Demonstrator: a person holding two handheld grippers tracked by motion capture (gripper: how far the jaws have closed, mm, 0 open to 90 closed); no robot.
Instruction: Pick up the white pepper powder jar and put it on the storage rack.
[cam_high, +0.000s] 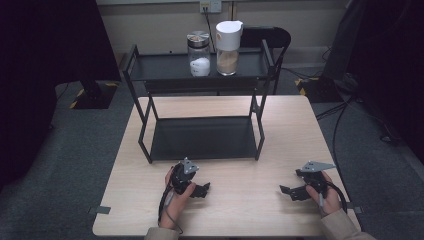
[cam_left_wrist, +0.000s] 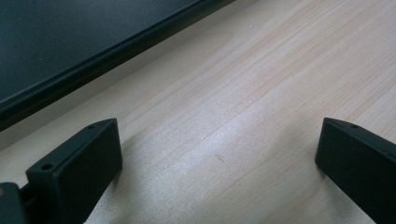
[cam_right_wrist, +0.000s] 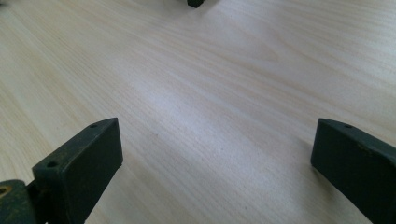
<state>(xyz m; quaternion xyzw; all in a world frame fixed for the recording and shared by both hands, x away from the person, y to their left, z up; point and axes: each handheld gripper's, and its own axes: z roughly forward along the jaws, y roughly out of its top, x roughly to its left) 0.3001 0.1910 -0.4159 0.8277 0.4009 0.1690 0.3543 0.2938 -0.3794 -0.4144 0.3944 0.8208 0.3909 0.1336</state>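
A black two-tier metal rack (cam_high: 202, 95) stands at the back of the wooden table (cam_high: 240, 200). On its top shelf sit a glass jar with a metal lid and white powder (cam_high: 199, 54) and a jar with a white lid and brown granules (cam_high: 228, 48). My left gripper (cam_high: 204, 189) rests on the table near the front, open, jaws wide apart with only bare wood (cam_left_wrist: 224, 140) between them. My right gripper (cam_high: 287, 191) lies at the front right, also open and empty over the wood (cam_right_wrist: 210, 121). The two grippers point toward each other.
The rack's lower shelf (cam_high: 202, 137) is bare; its black edge (cam_left_wrist: 93, 60) passes across the left gripper view. A black chair (cam_high: 270, 35) stands behind the rack. Cables (cam_high: 345, 110) trail on the grey floor at right. A dark leg tip (cam_right_wrist: 195, 3) shows far off.
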